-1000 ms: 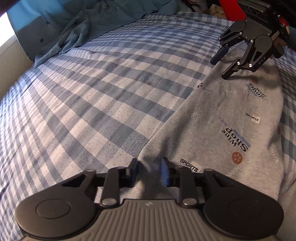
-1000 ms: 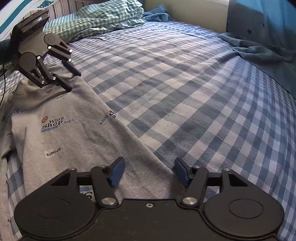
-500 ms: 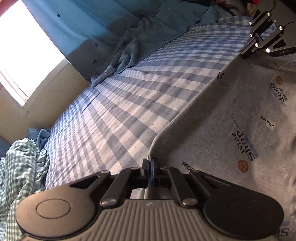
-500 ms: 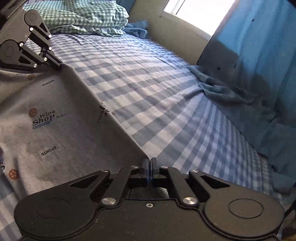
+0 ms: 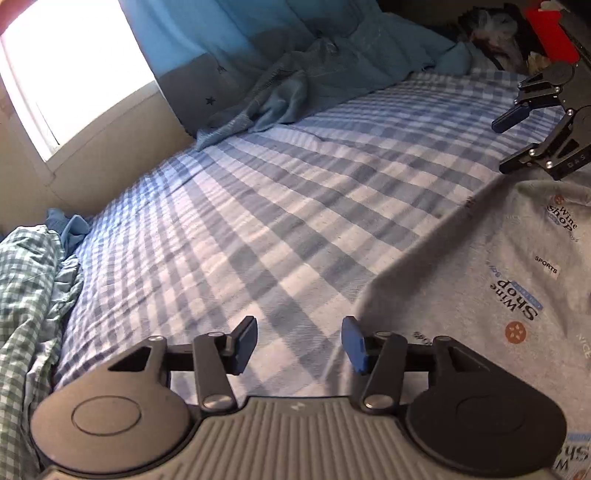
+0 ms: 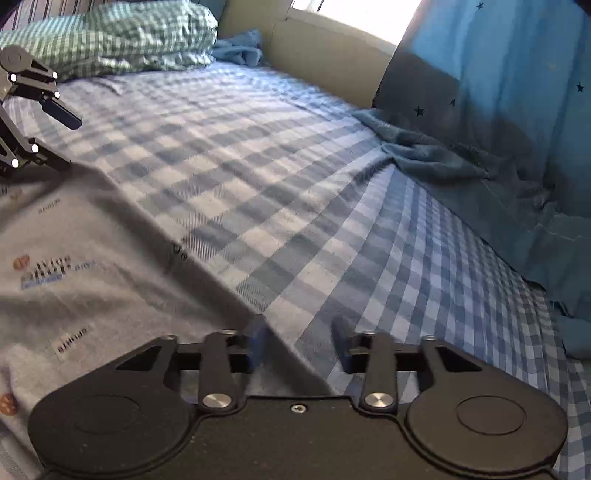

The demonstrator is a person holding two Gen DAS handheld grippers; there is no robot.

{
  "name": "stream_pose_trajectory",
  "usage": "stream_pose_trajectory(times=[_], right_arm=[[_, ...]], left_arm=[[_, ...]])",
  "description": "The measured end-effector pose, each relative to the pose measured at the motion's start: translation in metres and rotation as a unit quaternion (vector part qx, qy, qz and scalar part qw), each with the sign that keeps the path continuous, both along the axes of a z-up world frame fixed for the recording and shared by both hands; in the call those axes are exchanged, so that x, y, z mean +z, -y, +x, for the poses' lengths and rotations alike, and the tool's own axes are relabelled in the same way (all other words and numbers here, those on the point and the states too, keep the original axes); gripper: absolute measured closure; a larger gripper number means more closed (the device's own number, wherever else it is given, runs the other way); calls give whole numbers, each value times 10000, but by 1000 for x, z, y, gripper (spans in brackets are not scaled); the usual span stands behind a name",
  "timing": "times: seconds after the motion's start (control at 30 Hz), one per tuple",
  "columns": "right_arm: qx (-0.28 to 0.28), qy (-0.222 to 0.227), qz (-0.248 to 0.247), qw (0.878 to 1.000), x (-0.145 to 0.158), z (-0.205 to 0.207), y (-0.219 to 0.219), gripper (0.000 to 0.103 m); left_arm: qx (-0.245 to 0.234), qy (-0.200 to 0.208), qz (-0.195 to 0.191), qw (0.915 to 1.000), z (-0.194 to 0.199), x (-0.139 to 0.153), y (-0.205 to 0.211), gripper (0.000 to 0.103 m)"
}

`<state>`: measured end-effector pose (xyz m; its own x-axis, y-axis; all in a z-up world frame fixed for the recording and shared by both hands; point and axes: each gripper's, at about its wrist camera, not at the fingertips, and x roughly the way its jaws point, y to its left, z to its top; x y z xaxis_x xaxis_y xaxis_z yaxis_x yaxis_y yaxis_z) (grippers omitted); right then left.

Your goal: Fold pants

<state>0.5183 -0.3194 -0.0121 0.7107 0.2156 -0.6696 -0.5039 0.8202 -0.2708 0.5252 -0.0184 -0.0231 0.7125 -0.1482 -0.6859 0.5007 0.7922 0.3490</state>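
The grey printed pants (image 5: 480,273) lie flat on the blue checked bed sheet (image 5: 295,206); they fill the left of the right wrist view (image 6: 96,258). My left gripper (image 5: 299,341) is open and empty, just left of the pants' near corner. My right gripper (image 6: 297,345) is open and empty, over the pants' edge at the other end. Each gripper shows in the other's view, the right gripper (image 5: 511,144) at top right and the left gripper (image 6: 64,142) at top left, both open beside the pants' long edge.
A blue star-print curtain (image 6: 498,110) and a crumpled blue cloth (image 5: 280,99) lie along the far side of the bed under a window (image 5: 74,66). A green checked pillow (image 6: 118,37) lies at the head end. Red and dark items (image 5: 550,33) sit beyond the foot.
Both grippers closed on the pants' edge half a second ago and are now open again, having let the fabric go. The pants lie flat.
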Motion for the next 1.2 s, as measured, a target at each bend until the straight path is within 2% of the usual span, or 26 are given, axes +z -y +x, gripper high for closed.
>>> stream_pose_trajectory(times=[0.07, 0.1, 0.13, 0.2, 0.33, 0.4, 0.47, 0.57, 0.63, 0.67, 0.7, 0.77, 0.83, 0.9, 1.0, 1.1, 1.2], right_arm=[[82, -97, 405, 9991, 11, 1, 0, 35], [170, -165, 523, 9983, 13, 2, -3, 28], [312, -219, 606, 9974, 14, 2, -8, 21], [640, -310, 607, 9956, 12, 1, -22, 16], [1033, -456, 338, 9930, -3, 2, -57, 17], [1146, -565, 217, 9916, -11, 6, -72, 18], [1230, -631, 95, 9903, -17, 9, -85, 20], [1275, -639, 24, 9898, -23, 12, -95, 20], [1209, -670, 30, 9904, -25, 17, -95, 20], [1153, -710, 76, 9908, -26, 21, -94, 20], [1102, -751, 150, 9910, -26, 25, -93, 23], [1003, -937, 357, 9899, -28, 31, -90, 42], [983, -1120, 564, 9872, -27, 31, -90, 82], [967, -896, 317, 9908, -24, 22, -98, 100], [916, -613, 12, 9939, -16, 8, -108, 103], [801, -207, -71, 9965, 3, -12, -112, 103], [642, 177, -66, 9978, 24, -37, -112, 103]], left_arm=[[49, 21, 48, 10000, 0, 8, -27, 45], [133, -29, 27, 9999, 0, 12, -43, 39], [233, -114, -37, 9997, 0, 14, -59, 33], [403, -290, -248, 9985, -2, 16, -92, 33], [449, -952, -592, 9927, -12, 8, -136, 33], [320, -1143, -510, 9916, -19, 0, -142, 34], [281, -1251, -337, 9912, -22, -8, -139, 39], [247, -1484, -183, 9884, -23, -18, -131, 56], [254, -1591, -218, 9867, -23, -16, -126, 81], [376, -1533, -130, 9874, -24, -16, -122, 86], [442, -1467, -10, 9882, -26, -17, -117, 93], [524, -1233, 299, 9905, -31, -18, -105, 95], [639, -930, 621, 9917, -38, -20, -94, 96], [877, -612, 788, 9911, -44, -20, -88, 97], [1527, -212, 942, 9835, -43, -14, -91, 97], [1681, 115, 751, 9828, -49, 2, -100, 97], [1628, 387, 671, 9836, -62, 17, -103, 97]])
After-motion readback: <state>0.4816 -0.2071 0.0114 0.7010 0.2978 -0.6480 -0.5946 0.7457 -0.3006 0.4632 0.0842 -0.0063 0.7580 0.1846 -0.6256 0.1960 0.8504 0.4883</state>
